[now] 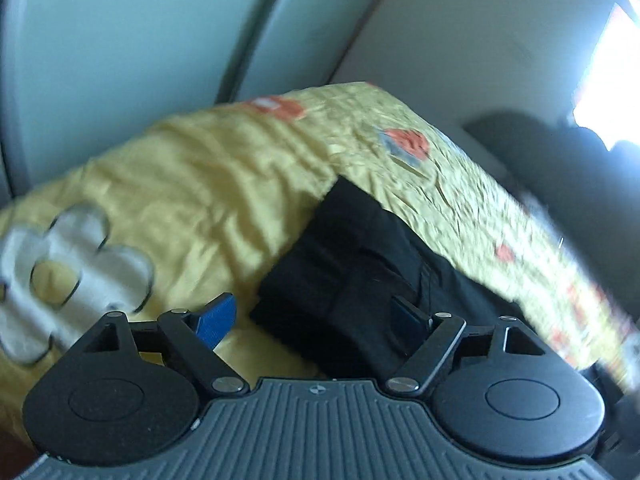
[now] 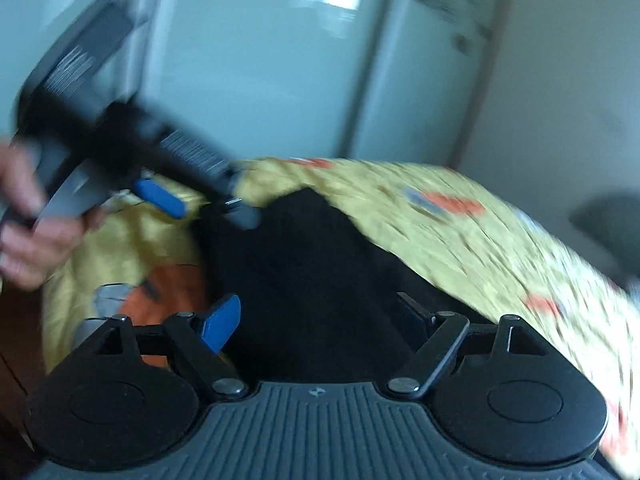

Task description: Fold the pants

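Black pants (image 1: 352, 280) lie folded into a compact bundle on a bed w/ a yellow bedspread (image 1: 192, 184). The spread has orange patches and a big white flower shape (image 1: 68, 276) toward the left of the left wrist view.

Left tongs (image 1: 316, 316): spread wide, nothing between the pads. Its blue finger (image 1: 218, 318) sits over yellow cloth just left of the bundle; the other finger is in front of the black fabric, but I can't tell if it touches. No pinch on the pants visible.

Right tongs (image 2: 320, 320): also spread wide, not pinching anything. The pants (image 2: 304, 280) fill the gap ahead of the pads, w/ the blue finger (image 2: 220, 322) at the bundle's left edge and the dark one at its right. Can't tell whether the pads touch the cloth.

In the right wrist view, the left tongs (image 2: 208, 204) show at upper left, heavily blurred, held by a hand (image 2: 36, 232), tips near the far left corner of the pants. Jaws there look apart.

Behind the bed: pale blue-grey wardrobe doors (image 2: 260, 60) and a light wall (image 1: 460, 40). Bright window (image 1: 612, 68) at the far right of the left view. Both views are motion-blurred, esp. at the edges.
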Motion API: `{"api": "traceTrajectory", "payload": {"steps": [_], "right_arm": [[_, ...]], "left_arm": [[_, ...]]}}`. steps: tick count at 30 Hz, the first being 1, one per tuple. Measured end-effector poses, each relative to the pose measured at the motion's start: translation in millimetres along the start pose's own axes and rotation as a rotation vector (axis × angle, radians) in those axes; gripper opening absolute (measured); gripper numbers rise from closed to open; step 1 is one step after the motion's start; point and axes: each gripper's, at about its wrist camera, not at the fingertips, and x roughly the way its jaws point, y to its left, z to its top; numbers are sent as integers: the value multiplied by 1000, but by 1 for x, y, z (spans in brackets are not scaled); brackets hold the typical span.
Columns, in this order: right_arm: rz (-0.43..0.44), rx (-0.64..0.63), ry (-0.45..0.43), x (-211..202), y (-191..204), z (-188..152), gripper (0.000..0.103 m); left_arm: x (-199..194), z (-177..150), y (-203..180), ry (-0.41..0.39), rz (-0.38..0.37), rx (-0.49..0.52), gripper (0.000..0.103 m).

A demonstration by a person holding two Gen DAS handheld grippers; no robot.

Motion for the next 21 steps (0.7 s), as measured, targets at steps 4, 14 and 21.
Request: {"api": "traceTrajectory", "payload": {"steps": [4, 14, 21], "right_arm": [[10, -159, -15, 16, 33, 11, 82], [-231, -485, 15, 57, 77, -4, 83], [-301, -332, -64, 58, 58, 11, 84]], "left_arm": [[-1, 4, 22, 62, -92, -129, 83], [25, -7, 35, 230, -356, -388, 87], [42, -5, 32, 198, -426, -468, 93]]}}
